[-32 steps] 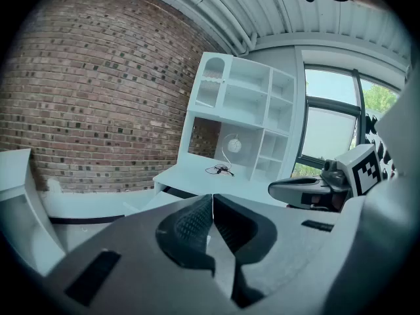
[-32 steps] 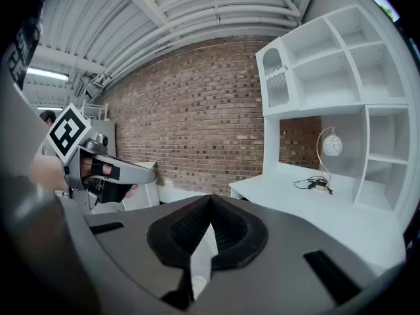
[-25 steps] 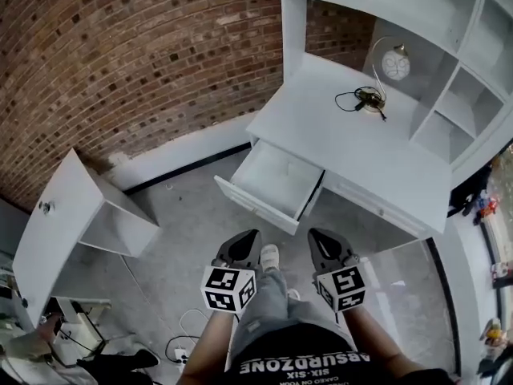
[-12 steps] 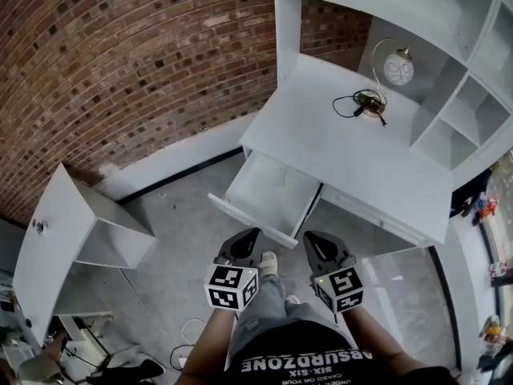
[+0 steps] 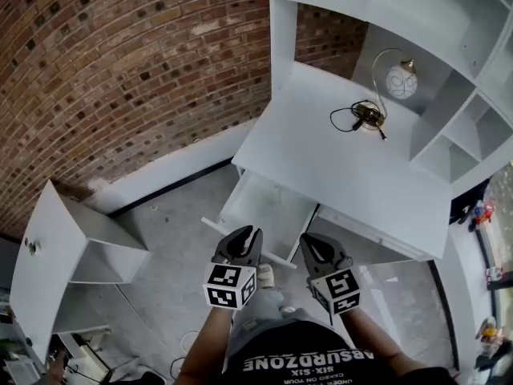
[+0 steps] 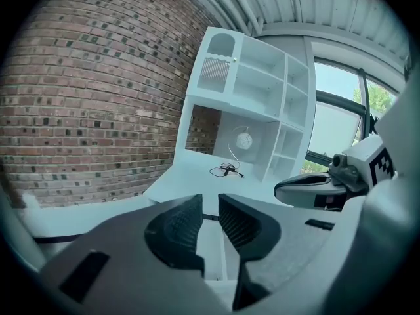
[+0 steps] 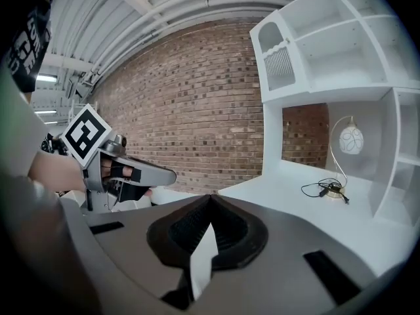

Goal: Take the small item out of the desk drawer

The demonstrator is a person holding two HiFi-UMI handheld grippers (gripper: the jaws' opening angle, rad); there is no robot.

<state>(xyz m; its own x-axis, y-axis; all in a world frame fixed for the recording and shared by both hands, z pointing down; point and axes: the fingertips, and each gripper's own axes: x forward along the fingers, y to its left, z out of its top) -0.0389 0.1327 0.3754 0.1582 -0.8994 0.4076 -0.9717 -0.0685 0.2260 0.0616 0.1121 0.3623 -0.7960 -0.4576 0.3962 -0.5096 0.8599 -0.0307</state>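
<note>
White shallow drawer [image 5: 271, 208] pulled out under desk [image 5: 321, 155].

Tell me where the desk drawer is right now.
In the head view the drawer stands open at centre, under the front edge of the desk at its left end, just beyond the person's shoe.

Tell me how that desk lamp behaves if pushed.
The lamp would probably tip easily: its globe hangs high, off-centre, above a small base. The globe looks fragile. Its loose cord would likely drag along.
</note>
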